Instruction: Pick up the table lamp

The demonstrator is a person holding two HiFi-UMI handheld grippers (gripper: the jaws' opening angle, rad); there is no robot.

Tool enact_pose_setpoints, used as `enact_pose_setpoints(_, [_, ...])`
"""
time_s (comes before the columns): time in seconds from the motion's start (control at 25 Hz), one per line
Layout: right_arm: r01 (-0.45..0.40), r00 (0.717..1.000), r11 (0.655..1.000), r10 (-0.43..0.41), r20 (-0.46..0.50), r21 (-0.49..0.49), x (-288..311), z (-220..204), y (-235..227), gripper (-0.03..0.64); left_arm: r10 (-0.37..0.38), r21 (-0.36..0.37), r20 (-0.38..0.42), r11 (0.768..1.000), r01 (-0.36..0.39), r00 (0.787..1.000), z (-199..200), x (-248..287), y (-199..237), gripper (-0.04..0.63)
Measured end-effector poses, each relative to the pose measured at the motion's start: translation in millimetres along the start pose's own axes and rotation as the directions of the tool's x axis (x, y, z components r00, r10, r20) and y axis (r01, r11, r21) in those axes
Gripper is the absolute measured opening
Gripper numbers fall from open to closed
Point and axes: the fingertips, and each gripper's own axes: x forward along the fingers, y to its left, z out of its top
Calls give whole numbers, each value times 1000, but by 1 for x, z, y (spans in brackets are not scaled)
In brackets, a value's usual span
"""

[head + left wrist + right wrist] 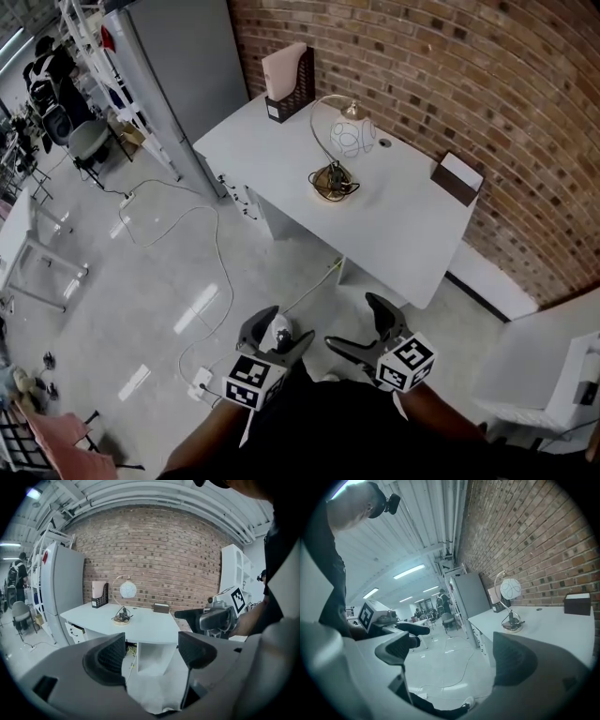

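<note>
The table lamp (339,150) stands on a white desk (403,230) by the brick wall; it has a round white globe shade, a curved metal arm and a round brass base with its cord coiled on it. In the left gripper view the lamp (124,603) is far ahead; in the right gripper view the lamp (509,603) is at the right. Both grippers hover over the floor well short of the desk. My left gripper (278,337) is open and empty. My right gripper (361,326) is open and empty too.
On the desk stand a black file holder with a pink folder (288,82) at the far left corner and a dark box (457,177) at the right. A grey cabinet (183,66) flanks the desk. White cables (211,281) trail over the floor.
</note>
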Motion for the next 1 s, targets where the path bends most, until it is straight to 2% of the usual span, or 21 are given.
enact_pose_setpoints(0.24, [64, 998, 998, -64, -1, -3, 30, 22, -38, 558, -63, 35, 33, 997, 62, 997, 44, 38, 38, 351])
enact_pose_setpoints(0.6, [131, 990, 991, -129, 53, -41, 115, 86, -76, 555, -126, 74, 51, 990, 122, 991, 96, 77, 140, 352])
enact_pose_setpoints(1.0, [224, 972, 975, -223, 71, -4, 210, 104, -105, 554, -198, 106, 67, 976, 190, 978, 131, 106, 244, 351])
